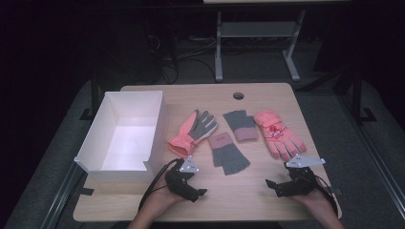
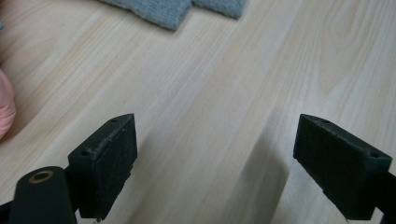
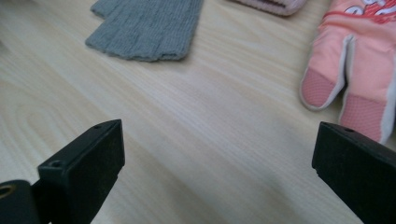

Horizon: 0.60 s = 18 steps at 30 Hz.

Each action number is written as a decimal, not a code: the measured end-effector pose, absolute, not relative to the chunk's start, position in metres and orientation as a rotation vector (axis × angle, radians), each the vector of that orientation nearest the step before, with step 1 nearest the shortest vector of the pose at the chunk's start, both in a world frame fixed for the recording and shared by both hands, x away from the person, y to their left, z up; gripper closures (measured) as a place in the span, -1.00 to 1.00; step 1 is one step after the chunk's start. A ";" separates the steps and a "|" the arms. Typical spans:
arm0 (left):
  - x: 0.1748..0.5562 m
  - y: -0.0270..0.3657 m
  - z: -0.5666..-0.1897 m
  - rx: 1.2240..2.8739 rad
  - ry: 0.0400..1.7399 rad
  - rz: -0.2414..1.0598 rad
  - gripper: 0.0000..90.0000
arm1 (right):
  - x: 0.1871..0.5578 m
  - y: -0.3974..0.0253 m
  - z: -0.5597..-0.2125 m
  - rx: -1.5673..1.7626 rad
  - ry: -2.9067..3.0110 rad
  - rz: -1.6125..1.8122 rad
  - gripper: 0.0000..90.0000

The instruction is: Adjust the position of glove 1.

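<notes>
Four gloves lie in a row on the wooden table [image 1: 239, 202]: a pink glove with a grey palm [image 1: 193, 131], a grey knit glove with a pink cuff [image 1: 228, 153], a second grey knit glove [image 1: 241, 125], and a pink ski glove [image 1: 279, 134]. My left gripper [image 1: 196, 183] rests near the table's front, just below the pink-and-grey glove. It is open over bare wood [image 2: 219, 163], with grey knit [image 2: 159, 11] ahead of it. My right gripper [image 1: 274, 187] is open [image 3: 217, 168] at the front right, with the ski glove's fingers [image 3: 350, 74] and a grey knit glove [image 3: 149, 25] ahead.
An open white box [image 1: 119, 136] stands on the table's left side, close to my left hand. A round cable hole [image 1: 238, 96] is at the table's back edge. A desk frame [image 1: 258, 43] stands on the dark floor beyond.
</notes>
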<state>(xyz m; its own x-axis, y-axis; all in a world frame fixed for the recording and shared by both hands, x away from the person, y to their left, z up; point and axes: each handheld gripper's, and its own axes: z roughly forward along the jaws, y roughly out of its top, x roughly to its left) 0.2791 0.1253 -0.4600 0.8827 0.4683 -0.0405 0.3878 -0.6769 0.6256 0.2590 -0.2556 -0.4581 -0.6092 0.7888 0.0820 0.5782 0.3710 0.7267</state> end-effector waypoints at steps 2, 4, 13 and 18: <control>0.278 0.125 -0.459 2.388 0.610 0.155 -0.72 | 0.258 -0.256 -0.458 1.202 2.358 1.082 -0.95; 0.278 0.125 -0.458 2.388 0.607 0.148 -0.73 | 0.258 -0.256 -0.457 1.207 2.361 1.087 -0.95; 0.278 0.125 -0.458 2.384 0.589 0.142 -0.70 | 0.259 -0.254 -0.454 1.214 2.364 1.098 -0.86; 0.281 0.127 -0.456 2.370 0.600 0.123 -0.68 | 0.258 -0.249 -0.449 1.232 2.359 1.124 -0.67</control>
